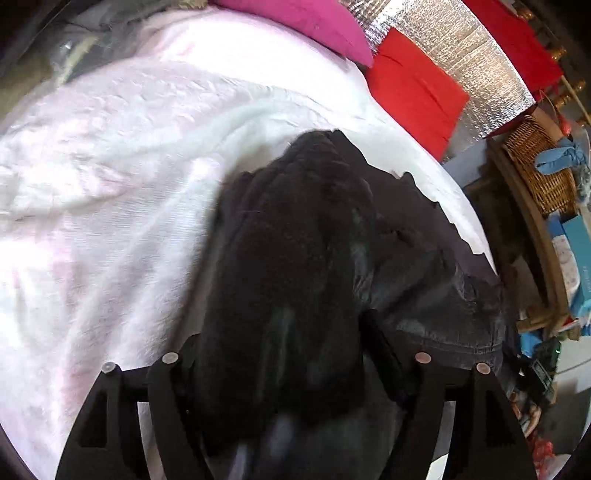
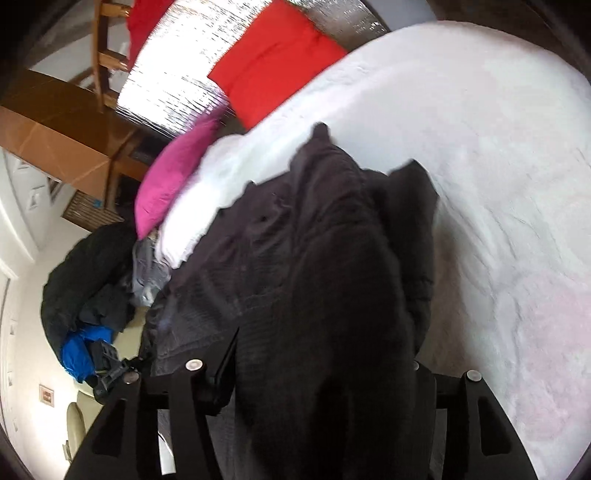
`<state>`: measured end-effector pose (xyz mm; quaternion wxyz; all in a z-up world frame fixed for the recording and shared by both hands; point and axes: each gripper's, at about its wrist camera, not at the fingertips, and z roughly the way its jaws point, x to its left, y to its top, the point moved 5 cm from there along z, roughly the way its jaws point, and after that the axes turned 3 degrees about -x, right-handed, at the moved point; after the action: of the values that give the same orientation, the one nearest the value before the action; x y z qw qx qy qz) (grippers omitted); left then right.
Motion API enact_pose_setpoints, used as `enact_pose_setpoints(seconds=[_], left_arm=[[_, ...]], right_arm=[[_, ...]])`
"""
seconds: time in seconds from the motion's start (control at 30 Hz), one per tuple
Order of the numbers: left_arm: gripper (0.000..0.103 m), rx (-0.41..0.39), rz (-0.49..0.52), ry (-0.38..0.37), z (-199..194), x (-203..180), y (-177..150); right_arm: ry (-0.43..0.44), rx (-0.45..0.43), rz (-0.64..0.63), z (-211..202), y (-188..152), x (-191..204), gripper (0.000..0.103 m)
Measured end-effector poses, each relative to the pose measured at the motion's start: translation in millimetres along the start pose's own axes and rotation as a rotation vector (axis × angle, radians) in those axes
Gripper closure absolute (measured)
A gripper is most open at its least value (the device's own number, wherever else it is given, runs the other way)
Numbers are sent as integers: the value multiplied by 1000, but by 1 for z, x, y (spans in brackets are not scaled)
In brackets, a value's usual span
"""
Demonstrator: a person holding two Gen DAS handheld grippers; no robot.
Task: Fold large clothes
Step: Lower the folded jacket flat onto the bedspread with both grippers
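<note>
one dark garment (image 1: 406, 258) (image 2: 295, 240) lies bunched on the white blanket (image 1: 110, 203) (image 2: 498, 166) at the bed's edge, its long axis running from the grippers up toward the pillows. a thick fold of it fills the space between the fingers of the left gripper (image 1: 280, 354) and of the right gripper (image 2: 317, 365); whether either one pinches the cloth i cannot tell. only the left view shows a wicker basket (image 1: 539, 166) beyond the bed. only the right view shows a heap of dark and blue clothes (image 2: 85, 295) on the floor. two red pillows (image 1: 413, 88) (image 2: 277, 59) and one pink pillow (image 1: 314, 26) (image 2: 173, 177) sit at the bed's far edge.
</note>
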<state>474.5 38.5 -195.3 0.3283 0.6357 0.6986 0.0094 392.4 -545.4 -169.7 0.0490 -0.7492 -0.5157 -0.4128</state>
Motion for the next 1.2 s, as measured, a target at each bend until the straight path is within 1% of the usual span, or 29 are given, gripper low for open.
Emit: enact_pose_setpoints(seconds=[0.03,0.1,0.17,0.23,0.3,0.33,0.37,0.4,0.43,0.47,0.53,0.6,0.67,0.7,0.73,0.77,0.8,0.83,0.9,1.0,1.07,1.17,1.2], left_arm=[[25,-16,12,28,-7,1,-2],[23,-65,37,102,-23,3,-10],[23,-131,65,160,-44,3,-20],[22,-209,103,225,-62,-4,-29],[21,-295,148,293,-80,-13,-37],[19,-326,169,315,-87,-19,-42],[17,-369,203,339,-94,-26,-50],[13,-394,228,347,-99,-32,-57],[12,-410,247,353,-94,-47,-56],[12,-421,280,355,-94,-55,-64],[11,-412,321,361,-92,-57,-76],[11,-374,375,391,-80,-65,-83],[11,-285,433,473,-52,-66,-88],[11,-239,446,504,-39,-63,-89],[11,-208,446,514,-31,-61,-89],[11,-200,437,509,-29,-60,-89],[11,-205,433,504,-30,-60,-90],[11,-219,431,496,-35,-60,-89],[11,-239,426,496,-39,-58,-89],[11,-266,422,499,-53,-65,-95],[11,-296,438,496,-60,-71,-101],[11,-350,472,494,-69,-82,-109],[11,-366,482,495,-72,-86,-113]], right_arm=[[-21,-3,-9,-6,-1,0,40],[-63,-29,-23,-21,-5,-3,35],[-112,-76,-28,-41,-8,-7,31],[-153,-121,-29,-59,-11,-9,31],[-219,-193,-50,-82,-17,-6,31],[-242,-226,-67,-90,-18,-2,31],[-263,-277,-94,-101,-23,5,31],[-266,-311,-122,-108,-26,14,31],[-261,-344,-161,-113,-32,25,31],[-257,-370,-205,-117,-40,37,31],[-267,-415,-280,-119,-54,59,31],[-250,-408,-328,-110,-67,77,31],[-257,-371,-344,-93,-76,88,32],[-273,-332,-345,-81,-79,88,32],[-292,-276,-335,-68,-81,85,32],[-314,-222,-316,-55,-82,79,33],[-354,-153,-295,-39,-84,69,32],[-387,-116,-301,-31,-86,63,32],[-410,-129,-339,-31,-87,68,32],[-357,-154,-311,-42,-89,72,32],[-295,-165,-285,-51,-93,78,32],[-179,-193,-267,-64,-101,90,32],[-160,-196,-264,-65,-104,93,32]])
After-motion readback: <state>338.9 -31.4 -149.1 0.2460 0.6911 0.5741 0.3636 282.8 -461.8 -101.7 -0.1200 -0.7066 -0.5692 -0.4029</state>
